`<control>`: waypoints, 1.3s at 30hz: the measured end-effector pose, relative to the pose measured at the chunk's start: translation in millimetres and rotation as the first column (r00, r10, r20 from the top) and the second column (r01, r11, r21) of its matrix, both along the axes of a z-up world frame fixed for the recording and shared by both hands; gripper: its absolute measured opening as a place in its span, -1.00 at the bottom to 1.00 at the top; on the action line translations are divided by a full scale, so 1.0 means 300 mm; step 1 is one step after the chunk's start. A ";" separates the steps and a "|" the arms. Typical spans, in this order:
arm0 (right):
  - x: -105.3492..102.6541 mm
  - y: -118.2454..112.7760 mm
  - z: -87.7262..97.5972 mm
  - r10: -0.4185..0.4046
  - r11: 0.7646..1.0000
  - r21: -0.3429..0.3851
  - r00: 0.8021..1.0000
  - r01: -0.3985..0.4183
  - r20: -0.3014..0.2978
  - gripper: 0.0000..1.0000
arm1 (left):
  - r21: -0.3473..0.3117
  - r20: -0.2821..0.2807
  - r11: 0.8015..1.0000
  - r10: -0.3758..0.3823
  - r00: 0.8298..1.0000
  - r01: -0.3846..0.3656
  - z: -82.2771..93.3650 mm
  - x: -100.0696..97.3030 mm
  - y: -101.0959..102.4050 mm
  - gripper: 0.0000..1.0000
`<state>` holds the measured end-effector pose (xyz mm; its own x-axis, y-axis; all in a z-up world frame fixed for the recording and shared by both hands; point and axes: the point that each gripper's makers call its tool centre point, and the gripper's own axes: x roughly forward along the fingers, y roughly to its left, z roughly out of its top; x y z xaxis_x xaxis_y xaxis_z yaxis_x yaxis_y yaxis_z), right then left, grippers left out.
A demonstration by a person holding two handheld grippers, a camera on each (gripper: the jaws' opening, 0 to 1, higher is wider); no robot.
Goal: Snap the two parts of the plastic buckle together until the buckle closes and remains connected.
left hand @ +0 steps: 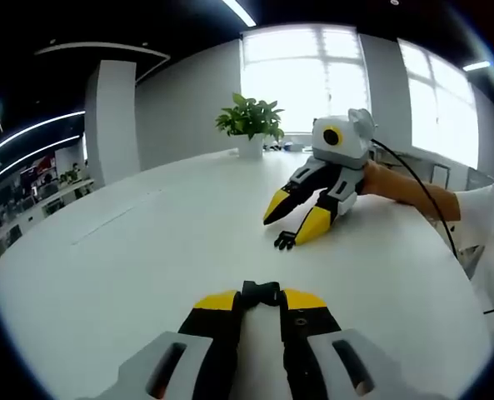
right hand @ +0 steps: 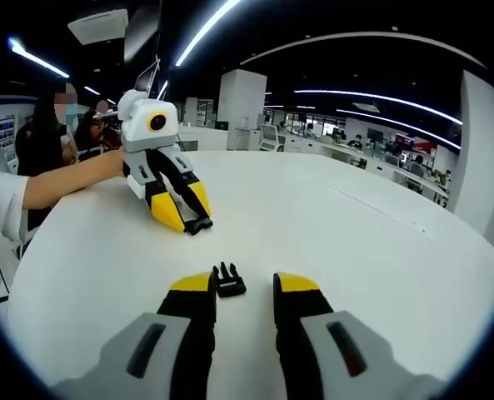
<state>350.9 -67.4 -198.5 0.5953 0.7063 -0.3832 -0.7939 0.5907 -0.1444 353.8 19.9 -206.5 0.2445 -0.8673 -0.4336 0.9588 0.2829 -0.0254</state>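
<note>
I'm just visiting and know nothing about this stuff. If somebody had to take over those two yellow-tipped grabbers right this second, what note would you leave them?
Left hand-held gripper: shut on the socket half of the buckle, low over the white table.
Right hand-held gripper: open, jaws either side of the pronged half of the buckle, which lies on the table, not gripped yet.
Done: one half picked up.
Left: close the right gripper on the pronged half, bring the halves together, line up the prongs with the socket, push until it clicks and holds. Keep both parts in view.
</note>
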 end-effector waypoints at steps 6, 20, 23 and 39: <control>-0.001 -0.001 0.003 0.000 1.000 -0.001 1.000 0.000 0.001 -0.46 | -0.001 0.013 0.999 0.032 0.999 -0.032 0.008 0.013 0.005 -0.52; -0.004 -0.005 0.022 -0.005 1.000 0.008 1.000 0.005 0.016 -0.46 | -0.075 -0.039 0.974 0.211 0.977 -0.213 0.066 0.026 0.054 -0.44; -0.007 -0.005 0.025 -0.004 1.000 0.009 1.000 0.004 0.019 -0.46 | -0.075 -0.060 0.973 0.214 0.975 -0.218 0.058 0.016 0.048 -0.43; -0.010 -0.004 0.033 -0.005 1.000 0.019 1.000 0.004 0.028 -0.46 | -0.042 -0.059 0.978 0.201 0.978 -0.204 0.013 -0.035 0.025 -0.48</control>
